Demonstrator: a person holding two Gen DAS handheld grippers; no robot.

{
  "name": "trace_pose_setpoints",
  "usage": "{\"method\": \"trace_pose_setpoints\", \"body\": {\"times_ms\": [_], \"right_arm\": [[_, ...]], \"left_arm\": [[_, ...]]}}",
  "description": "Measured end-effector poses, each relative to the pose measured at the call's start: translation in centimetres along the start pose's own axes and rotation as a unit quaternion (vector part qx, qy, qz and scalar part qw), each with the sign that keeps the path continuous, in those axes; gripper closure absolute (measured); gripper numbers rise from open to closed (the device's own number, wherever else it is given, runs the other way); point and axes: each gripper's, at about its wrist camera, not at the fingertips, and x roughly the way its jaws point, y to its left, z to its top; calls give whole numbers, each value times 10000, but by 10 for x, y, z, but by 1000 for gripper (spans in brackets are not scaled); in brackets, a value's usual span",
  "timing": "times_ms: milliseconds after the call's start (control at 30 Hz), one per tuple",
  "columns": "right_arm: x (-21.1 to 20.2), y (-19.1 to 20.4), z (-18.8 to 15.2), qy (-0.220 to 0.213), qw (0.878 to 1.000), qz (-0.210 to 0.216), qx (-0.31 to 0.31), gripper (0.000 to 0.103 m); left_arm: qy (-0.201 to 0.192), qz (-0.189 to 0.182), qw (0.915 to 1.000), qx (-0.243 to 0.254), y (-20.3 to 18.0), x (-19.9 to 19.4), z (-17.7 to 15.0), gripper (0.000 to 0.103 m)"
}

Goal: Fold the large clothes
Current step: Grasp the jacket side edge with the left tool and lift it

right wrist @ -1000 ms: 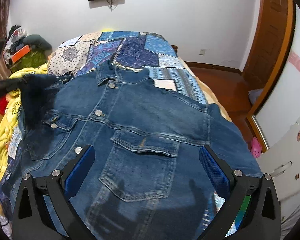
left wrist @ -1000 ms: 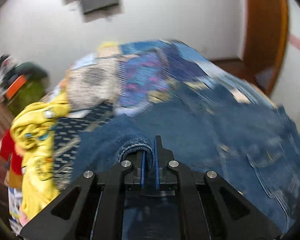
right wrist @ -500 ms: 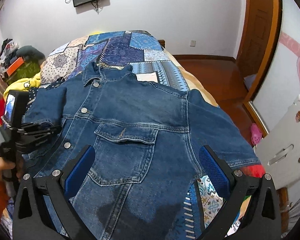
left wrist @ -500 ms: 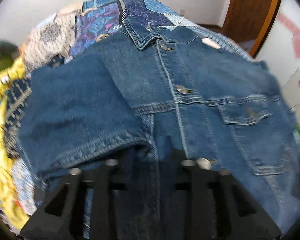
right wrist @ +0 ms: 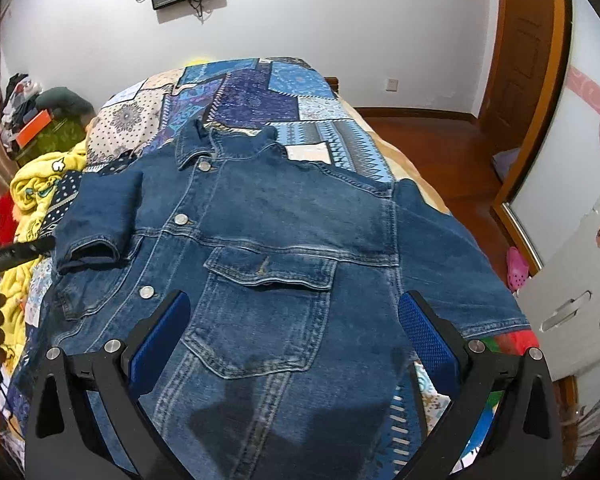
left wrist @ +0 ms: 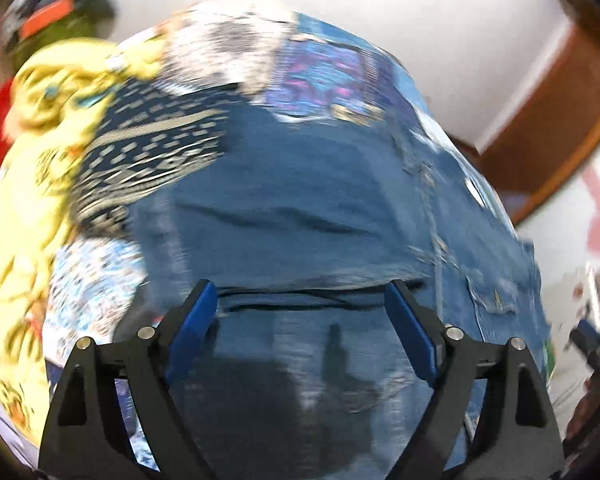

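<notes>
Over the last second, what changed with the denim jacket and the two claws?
The left claw let go of the sleeve, leaving it folded across the denim jacket, and now stands open. The right claw stayed open above the jacket, which still lies buttoned on the bed.

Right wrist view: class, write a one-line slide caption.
Denim jacket lies buttoned on the patchwork bedspread, one sleeve folded in, the open right tool above.
</notes>
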Motion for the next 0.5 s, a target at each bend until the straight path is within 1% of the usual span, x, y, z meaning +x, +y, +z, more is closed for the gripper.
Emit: {"method": "trace_pose_setpoints", "body": {"times_ms": [67,100,200,233,300,433,500], "right_arm": [[2,6,0,26,10000,15,-56,0],[3,8,0,37,10000,22,-78,0],[8,18,0,88,9997,18,-208,0],[9,21,0,110,9996,13,-257,0],[12,27,0,137,9993,-2,-338,0],[16,38,0,181,9986,-51,-497,0],[18,42,0,204,9981,-61,-575,0]], "left_arm": [[68,-99,9992,-381,23,2,1,17],[100,-216,9978,-618,36,3,0,17],[252,-689,9892,-1266,72,13,-9,17],[285,-788,9864,-1413,79,17,-11,17],[373,-928,9814,-1639,88,26,-15,17],[571,-1243,9717,-1927,97,47,-22,17],[654,-1396,9642,-2155,101,59,-25,17]]}}
